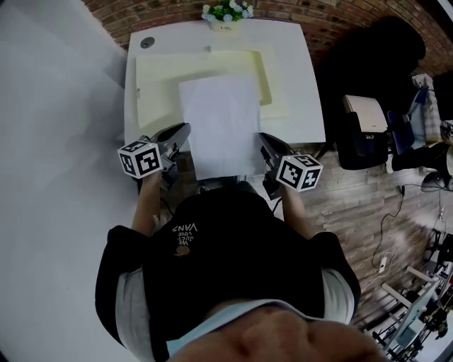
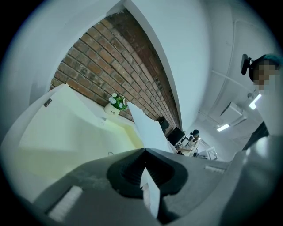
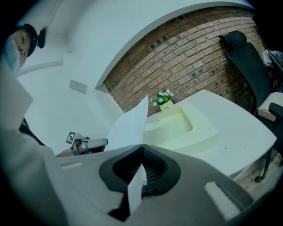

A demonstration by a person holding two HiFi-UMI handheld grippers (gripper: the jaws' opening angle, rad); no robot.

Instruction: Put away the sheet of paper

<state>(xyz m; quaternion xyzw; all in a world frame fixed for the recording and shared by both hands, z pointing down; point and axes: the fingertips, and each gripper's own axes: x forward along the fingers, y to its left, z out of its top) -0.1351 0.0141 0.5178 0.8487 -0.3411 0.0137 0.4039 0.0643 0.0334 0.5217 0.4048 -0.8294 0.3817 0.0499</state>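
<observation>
A white sheet of paper (image 1: 219, 124) hangs in the air over the near half of the white table (image 1: 297, 85), held by its two near corners. My left gripper (image 1: 182, 133) is shut on the left corner and my right gripper (image 1: 262, 140) is shut on the right corner. In the left gripper view the sheet (image 2: 148, 128) runs up and away from the shut jaws of the gripper (image 2: 144, 151). The right gripper view shows the paper (image 3: 130, 126) rising out of the shut gripper (image 3: 141, 146), with the other gripper (image 3: 90, 143) beyond it. A shallow cream tray (image 1: 212, 67) lies under the sheet's far end.
A small pot of white flowers (image 1: 226, 13) stands at the table's far edge by the brick wall (image 3: 199, 48). A round grommet (image 1: 147, 42) sits in the far left corner. A black office chair (image 1: 375, 63) is to the right, with cables on the wooden floor (image 1: 386, 226).
</observation>
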